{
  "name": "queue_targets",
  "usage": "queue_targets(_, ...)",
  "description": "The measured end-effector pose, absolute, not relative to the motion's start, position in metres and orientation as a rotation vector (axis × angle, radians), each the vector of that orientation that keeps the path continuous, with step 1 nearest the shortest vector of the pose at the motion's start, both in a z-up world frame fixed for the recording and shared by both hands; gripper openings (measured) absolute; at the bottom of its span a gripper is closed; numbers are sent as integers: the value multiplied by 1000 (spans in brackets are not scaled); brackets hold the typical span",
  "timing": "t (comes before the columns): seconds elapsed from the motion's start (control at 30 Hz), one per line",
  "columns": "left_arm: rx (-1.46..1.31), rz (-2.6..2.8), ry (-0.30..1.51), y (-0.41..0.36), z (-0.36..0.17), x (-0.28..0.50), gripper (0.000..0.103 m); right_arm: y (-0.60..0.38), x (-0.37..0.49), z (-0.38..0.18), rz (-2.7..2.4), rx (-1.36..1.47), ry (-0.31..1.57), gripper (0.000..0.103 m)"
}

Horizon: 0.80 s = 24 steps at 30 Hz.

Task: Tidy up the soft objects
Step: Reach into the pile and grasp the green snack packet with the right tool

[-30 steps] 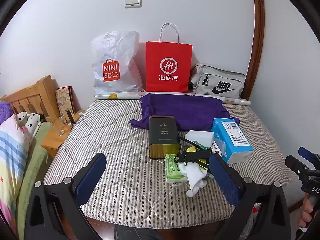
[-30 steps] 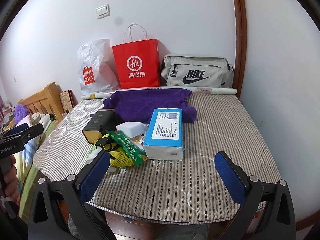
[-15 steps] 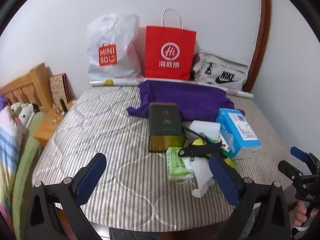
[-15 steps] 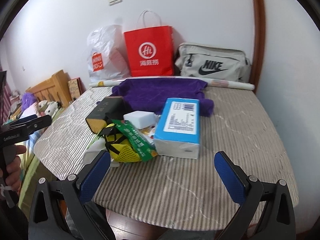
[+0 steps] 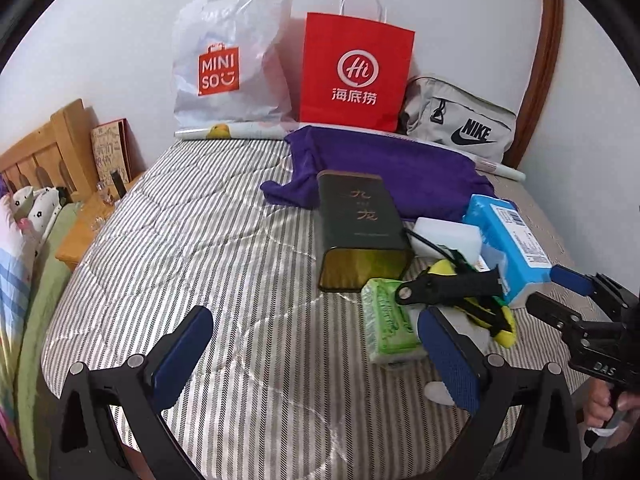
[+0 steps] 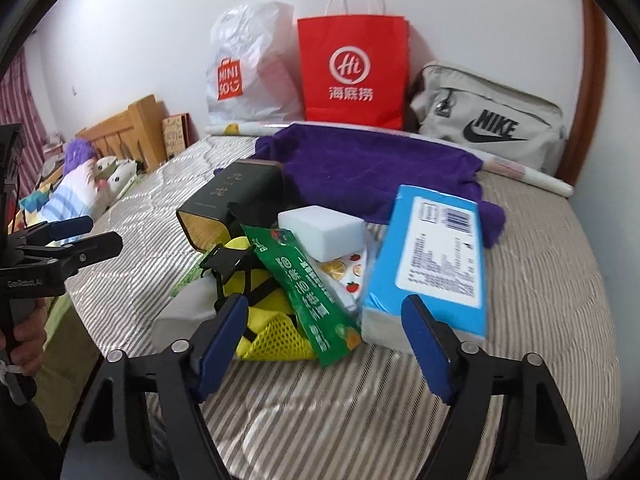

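Note:
A pile lies on the striped mattress (image 5: 208, 240): a purple towel (image 6: 372, 168), a dark tin box (image 5: 360, 228), a white sponge block (image 6: 320, 236), a blue tissue pack (image 6: 436, 256), a green sachet (image 6: 312, 280), a yellow mesh pouch (image 6: 272, 340) and a green wipes pack (image 5: 390, 326). My right gripper (image 6: 324, 346) hovers at the pile's near side with its jaws closing. The sachet's end shows between its fingers, and the pads press on nothing. My left gripper (image 5: 316, 354) stands open over bare mattress, left of the wipes pack.
Against the back wall stand a white Miniso bag (image 5: 228, 64), a red paper bag (image 5: 356, 76) and a grey Nike bag (image 5: 460, 128), with a paper roll (image 5: 232, 132) in front. A wooden headboard (image 5: 44, 148) and plush toys (image 6: 116, 172) lie to the left. A wall is close on the right.
Both grippers have come down and nearer to the pile, which looks larger. The right gripper's fingers have drawn closer together. The left gripper's fingers are as wide as before.

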<state>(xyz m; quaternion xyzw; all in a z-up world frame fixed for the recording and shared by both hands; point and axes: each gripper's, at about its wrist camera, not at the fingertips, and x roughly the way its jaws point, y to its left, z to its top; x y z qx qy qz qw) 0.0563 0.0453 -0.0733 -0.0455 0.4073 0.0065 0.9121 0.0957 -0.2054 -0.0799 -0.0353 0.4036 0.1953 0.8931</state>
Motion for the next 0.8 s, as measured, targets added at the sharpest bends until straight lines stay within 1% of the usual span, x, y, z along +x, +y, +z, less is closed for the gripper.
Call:
queue_targets(0.07,-101,17,849,50,-78,60,103,-200,103,-85,417,-95,851,71)
queue_targets(0.2,-121,19,869,58,-87,69,103,-188,119,-98,439,-124,892,69)
queue_targets(0.3,-143,20,882,65,-92,74,103,-180,126,-100,443,-165,889,67)
queue_targets(0.33,-148,20,883,66,-93,74,103,-176,130,-101,447,-181,898,61)
queue_targets(0.37,-152,20,885,68,-94,76,103,-174,132,-102,453,-188,910,52)
queue_targets(0.4,-155,19,886,70,-94,77,103,-171,135,-105,463,-198,929,49)
queue_targets(0.43,-156,18,885,71,-95,78,103,-168,138,-108,473,-211,948,46)
queue_targets(0.53,-160,12,887,74,-97,80,103,-159,140,-114,477,-260,958,45)
queue_targets(0.6,-161,8,890,75,-98,81,103,-156,142,-116,475,-274,952,28)
queue_targets(0.63,-161,8,891,75,-99,82,103,-155,143,-117,483,-268,958,15)
queue_targets(0.8,-165,-17,885,75,-99,82,103,-160,139,-106,472,-268,919,8)
